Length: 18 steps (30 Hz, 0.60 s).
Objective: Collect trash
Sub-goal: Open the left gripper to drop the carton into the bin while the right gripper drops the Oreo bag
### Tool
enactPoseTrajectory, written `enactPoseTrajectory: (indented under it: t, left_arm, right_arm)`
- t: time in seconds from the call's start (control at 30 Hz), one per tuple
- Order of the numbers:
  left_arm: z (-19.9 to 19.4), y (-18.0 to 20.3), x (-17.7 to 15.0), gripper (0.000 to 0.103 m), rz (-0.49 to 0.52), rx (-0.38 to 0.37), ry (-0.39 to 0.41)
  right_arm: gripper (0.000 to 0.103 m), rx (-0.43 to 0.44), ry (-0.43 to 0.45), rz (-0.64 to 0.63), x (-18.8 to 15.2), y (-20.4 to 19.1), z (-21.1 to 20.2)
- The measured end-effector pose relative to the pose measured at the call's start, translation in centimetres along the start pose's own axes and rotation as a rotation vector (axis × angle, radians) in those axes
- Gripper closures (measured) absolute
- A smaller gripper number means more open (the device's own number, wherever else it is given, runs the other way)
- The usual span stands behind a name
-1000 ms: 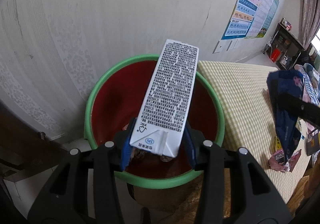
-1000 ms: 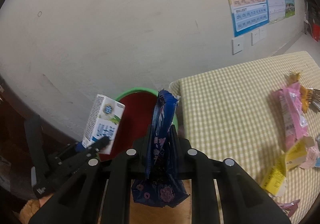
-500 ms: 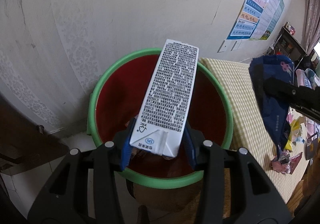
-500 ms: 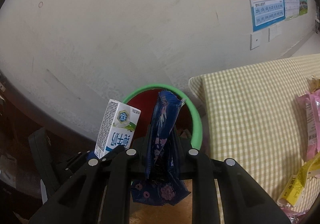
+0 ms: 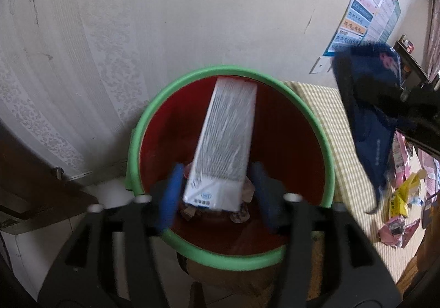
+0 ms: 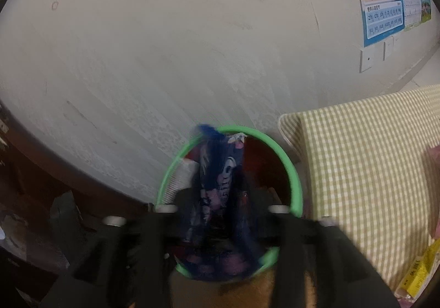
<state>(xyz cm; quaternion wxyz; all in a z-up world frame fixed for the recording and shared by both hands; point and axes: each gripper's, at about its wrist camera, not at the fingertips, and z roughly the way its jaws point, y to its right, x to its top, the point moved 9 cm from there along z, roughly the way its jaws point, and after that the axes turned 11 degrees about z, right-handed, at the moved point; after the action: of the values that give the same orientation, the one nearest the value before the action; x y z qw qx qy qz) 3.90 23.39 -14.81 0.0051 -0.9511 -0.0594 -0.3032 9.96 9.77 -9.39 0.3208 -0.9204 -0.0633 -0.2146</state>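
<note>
Your left gripper (image 5: pixel 217 192) opening, carton (image 5: pixel 224 151) loose between pads, long axis toward bin's (image 5: pixel 327 143) far rim. Right gripper (image 6: pixel 220 209) opening, blue wrapper (image 6: pixel 220 178) upright between pads.

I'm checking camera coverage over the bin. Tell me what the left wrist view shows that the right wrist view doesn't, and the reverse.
Left wrist only: the left hand-held gripper, jaws opening, blue pads clear of the blurred white carton between them; crumpled scraps at the bin's bottom; pink wrappers on the cloth.

Right wrist only: the right hand-held gripper, jaws opening, the wrapper blurred between them; readable letters on the wall chart.

Both: the green-rimmed red bin, the dark blue wrapper, the checked cloth.
</note>
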Motion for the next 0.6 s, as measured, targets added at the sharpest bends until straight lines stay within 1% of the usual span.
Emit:
enactPoseTrajectory:
  t: [0.03, 0.17, 0.27, 0.33, 0.47, 0.6]
  left_arm:
    - [-0.1, -0.1, 0.0, 0.032, -0.005, -0.001, 0.004]
    - [-0.1, -0.3, -0.2, 0.032, -0.009, 0.007, -0.004]
    - [-0.2, 0.0, -0.2, 0.032, -0.013, -0.001, -0.002]
    - [-0.4, 0.7, -0.2, 0.032, -0.001, -0.016, 0.000]
    - [-0.7, 3.4, -0.2, 0.032, 0.062, -0.042, -0.002]
    - [-1.0, 6.5, -0.3, 0.032, 0.120, -0.077, 0.000]
  right_arm:
    - [0.042, 0.006, 0.003, 0.009, 0.2, -0.1, 0.1]
    - [0.042, 0.001, 0.008, 0.013, 0.2, 0.1, 0.0]
    - [0.042, -0.007, 0.020, 0.022, -0.5, 1.2, -1.3]
    - [0.042, -0.035, 0.035, 0.015, -1.2, 2.3, -2.6]
    - [0.042, -0.128, 0.058, 0.023, -2.6, 7.0, -5.6]
    - [0.042, -0.249, 0.130, 0.049, -3.8, 12.8, -10.8]
